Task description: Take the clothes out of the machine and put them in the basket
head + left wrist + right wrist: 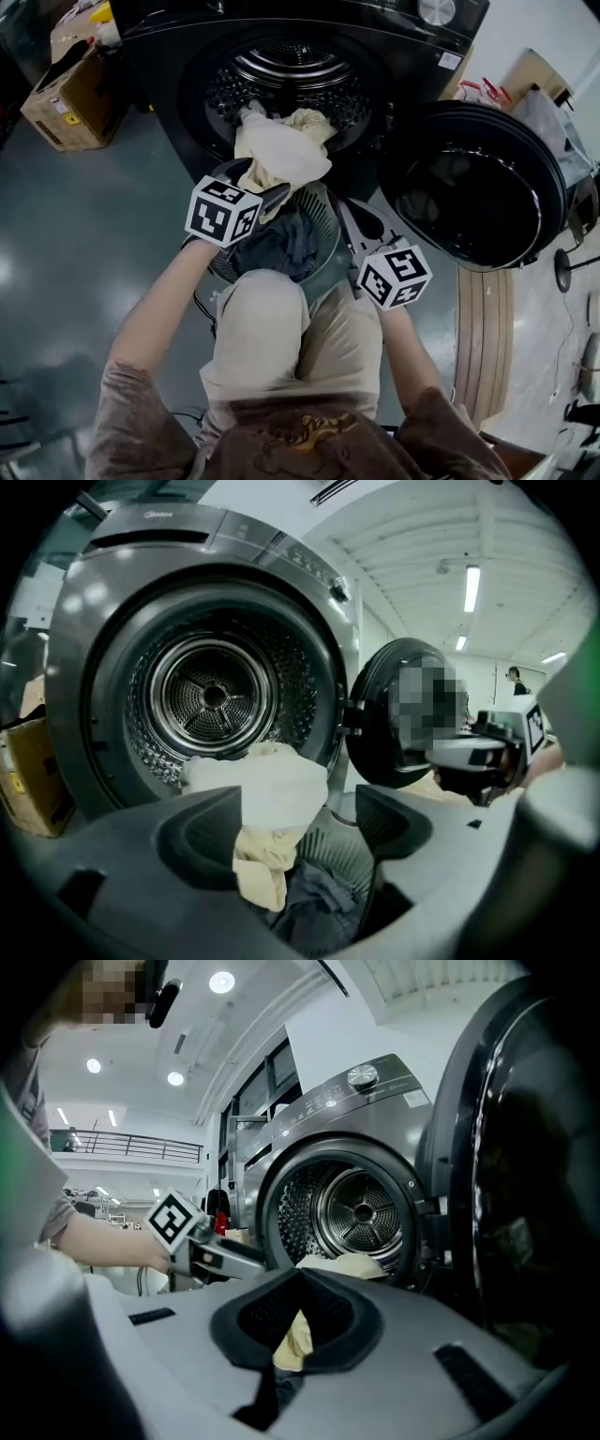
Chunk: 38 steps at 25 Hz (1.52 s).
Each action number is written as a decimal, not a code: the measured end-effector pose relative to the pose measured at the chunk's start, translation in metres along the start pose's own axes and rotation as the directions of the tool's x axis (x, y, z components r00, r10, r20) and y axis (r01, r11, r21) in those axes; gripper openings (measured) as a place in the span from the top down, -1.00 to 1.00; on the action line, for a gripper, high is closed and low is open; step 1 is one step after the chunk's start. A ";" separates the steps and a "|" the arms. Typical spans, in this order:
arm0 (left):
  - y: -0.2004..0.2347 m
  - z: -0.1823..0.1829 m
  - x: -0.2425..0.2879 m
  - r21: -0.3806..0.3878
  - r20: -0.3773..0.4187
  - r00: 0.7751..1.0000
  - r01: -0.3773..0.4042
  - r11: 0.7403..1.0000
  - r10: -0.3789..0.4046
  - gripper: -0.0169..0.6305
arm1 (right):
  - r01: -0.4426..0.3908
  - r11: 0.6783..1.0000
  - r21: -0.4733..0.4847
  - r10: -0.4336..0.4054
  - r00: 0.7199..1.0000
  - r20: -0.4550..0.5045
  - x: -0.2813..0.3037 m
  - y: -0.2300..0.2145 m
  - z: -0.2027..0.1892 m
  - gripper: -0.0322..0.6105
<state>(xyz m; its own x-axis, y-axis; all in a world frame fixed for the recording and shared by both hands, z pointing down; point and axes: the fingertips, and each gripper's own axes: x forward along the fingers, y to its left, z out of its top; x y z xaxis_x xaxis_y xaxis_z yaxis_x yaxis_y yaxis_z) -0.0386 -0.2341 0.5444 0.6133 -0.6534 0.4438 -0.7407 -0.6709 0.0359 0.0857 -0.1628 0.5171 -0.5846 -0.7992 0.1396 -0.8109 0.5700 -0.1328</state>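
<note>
Hovering released, jaws wide apart, the left gripper (255, 184) sat beside the cream cloth garment (281, 150) that draped from the mouth of the black front-loading machine (157, 64) into the round grey slatted plastic basket (330, 220); the transfer looked half done, and its tail next needed pulling clear of the lip. The right gripper (361, 228) was clenched beside the basket rim, seemingly empty, hemmed rightward by the open round black door (478, 187).

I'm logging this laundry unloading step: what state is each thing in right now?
Machine door: swung open.
Cream cloth: hanging out of the drum mouth.
Basket: holds dark clothes.
Left claw: open, cloth between its jaws.
Right claw: shut.
</note>
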 end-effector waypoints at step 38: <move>0.036 -0.026 0.092 0.108 -0.194 0.981 0.035 0.994 -0.014 0.80 | 0.085 0.996 0.011 -0.084 0.996 -0.019 -0.008 -0.030 -0.014 0.91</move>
<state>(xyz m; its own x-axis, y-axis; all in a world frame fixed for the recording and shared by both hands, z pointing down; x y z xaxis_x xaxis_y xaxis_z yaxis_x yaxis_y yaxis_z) -0.0160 -0.3093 0.6100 0.5588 -0.5637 0.6083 -0.6846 -0.7275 -0.0453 0.1148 -0.1708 0.5340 -0.5145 -0.8407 0.1687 -0.8571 0.4982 -0.1311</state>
